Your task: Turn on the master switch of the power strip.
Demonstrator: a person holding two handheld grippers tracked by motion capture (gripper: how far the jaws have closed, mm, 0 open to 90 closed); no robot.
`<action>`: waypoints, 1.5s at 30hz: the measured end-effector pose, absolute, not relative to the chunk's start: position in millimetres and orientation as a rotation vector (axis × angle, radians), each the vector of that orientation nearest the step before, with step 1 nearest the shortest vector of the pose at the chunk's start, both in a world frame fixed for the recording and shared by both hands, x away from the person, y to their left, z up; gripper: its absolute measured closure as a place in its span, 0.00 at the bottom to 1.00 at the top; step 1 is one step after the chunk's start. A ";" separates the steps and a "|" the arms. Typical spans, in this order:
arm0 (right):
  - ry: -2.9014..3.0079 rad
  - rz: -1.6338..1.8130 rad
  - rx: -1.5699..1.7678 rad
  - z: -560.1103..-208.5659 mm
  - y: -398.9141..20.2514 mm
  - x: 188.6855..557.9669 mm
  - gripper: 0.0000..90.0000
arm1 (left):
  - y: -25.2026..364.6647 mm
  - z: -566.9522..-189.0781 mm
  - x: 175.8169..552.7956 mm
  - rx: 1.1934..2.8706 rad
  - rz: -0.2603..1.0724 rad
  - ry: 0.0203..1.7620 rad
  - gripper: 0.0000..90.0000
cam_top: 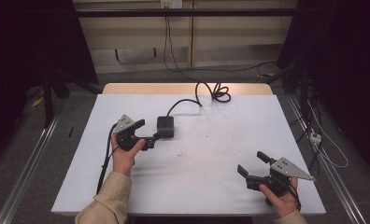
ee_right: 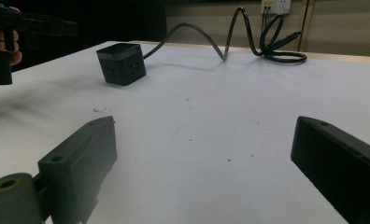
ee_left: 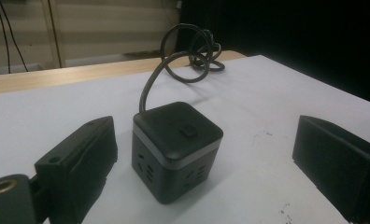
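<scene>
Both grippers had their jaws spread wide, and neither one pinched anything. Left gripper [cam_top: 148, 131] sat right by the black cube power strip [cam_top: 165, 126], which stood on the white table [cam_top: 220, 140] just ahead of its jaws. From the left gripper's own camera, the cube [ee_left: 176, 147] sat between the two jaws but did not touch them. Its black cable [cam_top: 206, 93] ran away from the gripper and curled into loops at the far edge of the table. Right gripper [cam_top: 253, 164] rested well apart from the cube, which stood far ahead of its jaws and off to their left [ee_right: 121, 63]
</scene>
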State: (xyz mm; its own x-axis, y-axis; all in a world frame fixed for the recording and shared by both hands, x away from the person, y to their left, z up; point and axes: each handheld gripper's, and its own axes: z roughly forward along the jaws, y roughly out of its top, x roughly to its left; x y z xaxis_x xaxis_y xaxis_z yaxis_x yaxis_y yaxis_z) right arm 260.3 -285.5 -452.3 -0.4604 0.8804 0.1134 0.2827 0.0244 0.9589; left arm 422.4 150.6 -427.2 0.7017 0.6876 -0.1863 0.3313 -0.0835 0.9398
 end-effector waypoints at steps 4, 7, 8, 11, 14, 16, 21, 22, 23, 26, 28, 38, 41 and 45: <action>1.775 1.459 1.185 -452.3 -285.5 260.4 0.07 | 149.6 -427.5 425.0 1.681 0.361 0.838 0.08; 1.777 1.463 1.183 -452.4 -285.4 260.4 0.07 | 148.7 -426.9 427.7 1.692 0.366 0.835 0.07; 1.777 1.463 1.183 -452.4 -285.4 260.4 0.07 | 148.1 -426.6 428.1 1.693 0.365 0.835 0.07; 1.777 1.465 1.186 -452.3 -285.4 260.5 0.07 | 145.7 -425.5 430.4 1.696 0.365 0.833 0.07; 1.778 1.467 1.189 -452.3 -285.5 260.5 0.07 | 143.4 -424.6 432.6 1.700 0.364 0.830 0.08; 1.779 1.467 1.188 -452.3 -285.4 260.4 0.07 | 142.4 -424.3 433.7 1.696 0.366 0.833 0.08; 1.778 1.470 1.189 -452.2 -285.7 260.5 0.07 | 142.2 -425.3 436.0 1.693 0.365 0.840 0.09; 1.778 1.472 1.189 -452.1 -285.6 260.5 0.07 | 142.3 -425.7 436.4 1.693 0.365 0.842 0.09; 1.780 1.471 1.189 -452.1 -285.6 260.5 0.07 | 142.2 -426.2 436.9 1.690 0.364 0.847 0.09; 1.782 1.471 1.190 -452.2 -285.1 260.4 0.07 | 143.2 -427.4 438.3 1.690 0.366 0.858 0.10; 1.783 1.470 1.188 -452.3 -285.2 260.5 0.07 | 143.1 -427.8 439.0 1.686 0.367 0.858 0.12; 1.785 1.470 1.184 -452.2 -284.9 260.5 0.07 | 142.7 -427.7 440.2 1.691 0.389 0.845 0.24; 1.788 1.469 1.186 -452.3 -284.8 260.5 0.07 | 141.8 -427.3 439.8 1.688 0.390 0.846 0.30; 1.789 1.470 1.187 -452.3 -284.5 260.5 0.07 | 141.6 -425.5 441.0 1.706 0.393 0.848 0.34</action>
